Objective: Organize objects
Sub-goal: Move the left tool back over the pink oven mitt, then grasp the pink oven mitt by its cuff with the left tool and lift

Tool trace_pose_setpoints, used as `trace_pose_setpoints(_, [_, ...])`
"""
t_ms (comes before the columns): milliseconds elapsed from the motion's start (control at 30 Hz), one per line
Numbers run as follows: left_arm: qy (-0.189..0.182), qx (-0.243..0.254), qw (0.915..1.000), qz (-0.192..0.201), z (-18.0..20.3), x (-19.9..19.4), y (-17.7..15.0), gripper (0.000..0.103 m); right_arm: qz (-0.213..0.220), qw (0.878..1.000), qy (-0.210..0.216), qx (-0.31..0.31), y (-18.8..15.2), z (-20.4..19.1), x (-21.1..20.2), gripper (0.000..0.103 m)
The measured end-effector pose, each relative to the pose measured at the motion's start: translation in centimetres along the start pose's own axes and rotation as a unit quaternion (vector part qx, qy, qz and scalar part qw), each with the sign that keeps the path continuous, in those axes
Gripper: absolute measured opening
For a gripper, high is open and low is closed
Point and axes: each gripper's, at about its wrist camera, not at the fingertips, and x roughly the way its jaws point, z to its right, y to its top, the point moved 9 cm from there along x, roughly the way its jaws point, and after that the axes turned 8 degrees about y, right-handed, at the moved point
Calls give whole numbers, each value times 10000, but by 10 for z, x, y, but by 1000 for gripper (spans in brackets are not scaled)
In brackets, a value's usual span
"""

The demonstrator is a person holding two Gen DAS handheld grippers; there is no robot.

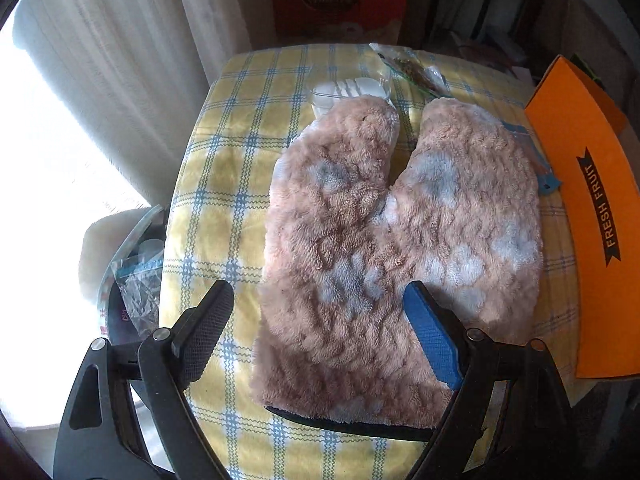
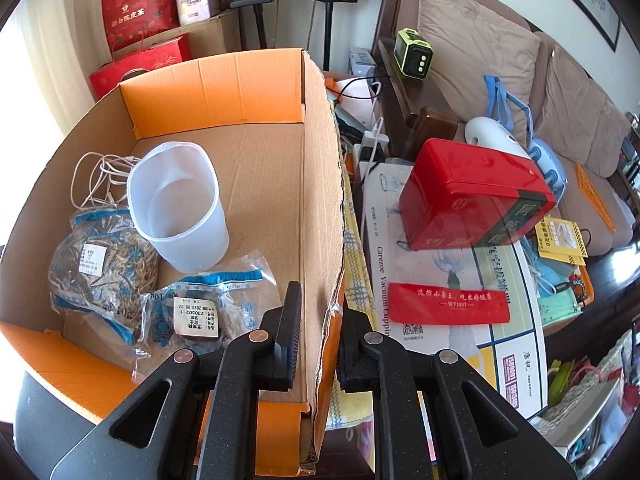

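Right gripper (image 2: 318,336) pinches the box wall (image 2: 324,200); left gripper (image 1: 320,312), jaws spread over the fuzzy mitt (image 1: 380,220), needs lowering and closing next

A pair of socks (image 1: 384,240) lies on the table (image 1: 224,184), with the box (image 2: 240,92) at its right holding a cup (image 2: 180,208) behind two packets (image 2: 100,272) and a tin (image 2: 476,196) further right.
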Motion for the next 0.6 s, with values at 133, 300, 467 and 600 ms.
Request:
trace_pose_setpoints(133, [-494, -28, 9988, -42, 10, 1, -4, 47, -7, 10000, 0, 3, 0, 0, 1, 14])
trace_pose_setpoints(300, [-637, -58, 9979, 91, 10, -11, -1, 14, -7, 10000, -1, 5, 0, -1, 1, 14])
trace_pose_setpoints(467, [-867, -276, 9950, 399, 3, -39, 6, 11, -8, 10000, -1, 4, 0, -1, 1, 14])
trace_pose_setpoints(600, [-1130, -263, 9901, 795, 8, -80, 17, 11, -10, 10000, 0, 3, 0, -1, 1, 14])
